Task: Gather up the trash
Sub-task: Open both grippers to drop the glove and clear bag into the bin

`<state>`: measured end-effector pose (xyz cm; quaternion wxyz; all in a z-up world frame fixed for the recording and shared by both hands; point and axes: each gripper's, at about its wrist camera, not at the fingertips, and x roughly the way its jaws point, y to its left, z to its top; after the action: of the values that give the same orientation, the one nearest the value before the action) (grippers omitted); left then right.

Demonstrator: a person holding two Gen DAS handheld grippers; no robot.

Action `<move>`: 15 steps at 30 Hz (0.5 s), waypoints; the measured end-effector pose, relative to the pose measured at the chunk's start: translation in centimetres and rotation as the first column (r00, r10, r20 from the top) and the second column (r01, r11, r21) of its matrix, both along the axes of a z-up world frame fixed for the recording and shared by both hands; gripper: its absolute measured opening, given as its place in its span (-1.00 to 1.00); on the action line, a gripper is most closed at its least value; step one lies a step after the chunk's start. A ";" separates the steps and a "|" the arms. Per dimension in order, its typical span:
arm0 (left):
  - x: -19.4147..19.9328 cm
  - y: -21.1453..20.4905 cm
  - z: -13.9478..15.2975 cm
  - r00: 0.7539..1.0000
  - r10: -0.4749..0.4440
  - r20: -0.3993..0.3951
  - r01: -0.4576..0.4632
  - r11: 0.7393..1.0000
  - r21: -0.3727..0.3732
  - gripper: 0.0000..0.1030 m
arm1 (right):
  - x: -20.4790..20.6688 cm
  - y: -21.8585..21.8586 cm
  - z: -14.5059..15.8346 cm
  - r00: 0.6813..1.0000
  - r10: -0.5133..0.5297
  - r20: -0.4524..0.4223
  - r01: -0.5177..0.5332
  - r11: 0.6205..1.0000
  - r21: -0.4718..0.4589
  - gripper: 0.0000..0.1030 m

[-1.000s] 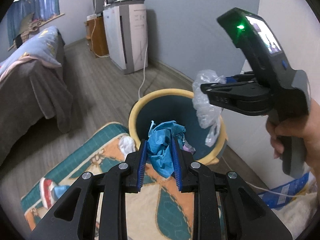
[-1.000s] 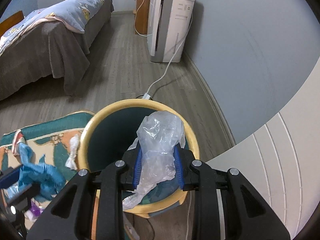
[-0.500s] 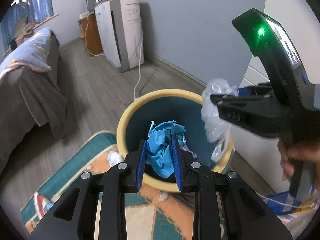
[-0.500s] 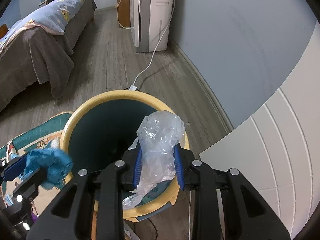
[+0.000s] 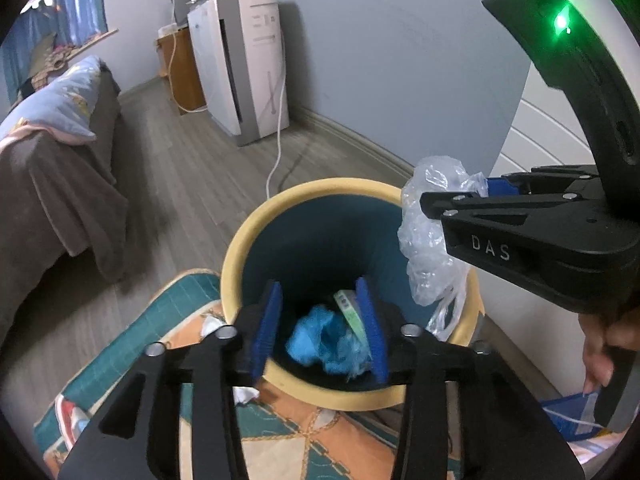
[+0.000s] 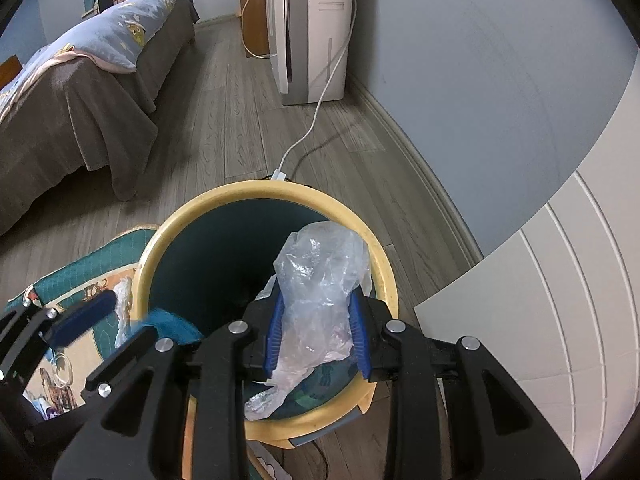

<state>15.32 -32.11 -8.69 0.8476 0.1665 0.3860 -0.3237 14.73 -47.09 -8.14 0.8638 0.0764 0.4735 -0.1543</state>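
The left gripper (image 5: 320,326) has its blue pads spread apart over the bin's mouth, with nothing pinched; the blue crumpled wad (image 5: 326,340) sits between them, blurred, seemingly loose inside the yellow-rimmed bin (image 5: 240,248). A green-edged wrapper (image 5: 348,308) lies at the wad's 1 o'clock. The right gripper (image 6: 318,334) clamps a clear plastic bag (image 6: 320,280) above the bin's rim at about 4 o'clock, the bag's tail hanging down into the bin. At the bin's 8 o'clock a patterned rug (image 5: 168,344) carries white tissue scraps (image 5: 244,394). A white air purifier (image 6: 308,28) stands at 12 o'clock.
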 end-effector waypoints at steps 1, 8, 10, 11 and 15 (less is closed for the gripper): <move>0.1 0.0 0.0 1.000 0.002 0.003 -0.002 1.000 -0.002 -0.05 | 0.0 -0.1 0.0 1.000 -0.001 0.000 0.001 1.000 0.004 -0.38; 0.5 1.5 0.2 0.999 0.051 0.008 -0.051 0.998 -0.029 0.30 | 0.0 0.0 0.4 1.000 0.003 0.025 -0.003 1.000 0.010 0.10; 0.2 2.3 0.3 0.998 0.067 0.021 -0.066 0.997 -0.037 0.46 | 0.0 0.1 0.6 0.999 0.007 0.036 -0.007 1.000 0.004 0.36; 0.2 2.5 0.4 0.997 0.072 0.028 -0.071 0.997 -0.041 0.54 | 0.0 0.2 0.7 0.999 0.008 0.042 -0.008 1.000 0.004 0.46; 0.1 3.8 0.3 0.993 0.106 0.042 -0.104 0.994 -0.039 0.69 | 0.1 0.4 0.9 0.998 0.016 0.053 -0.017 1.000 0.004 0.71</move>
<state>15.39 -28.31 -8.42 0.8748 0.1372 0.3694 -0.2819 14.85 -46.71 -7.21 0.8772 0.0783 0.4512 -0.1441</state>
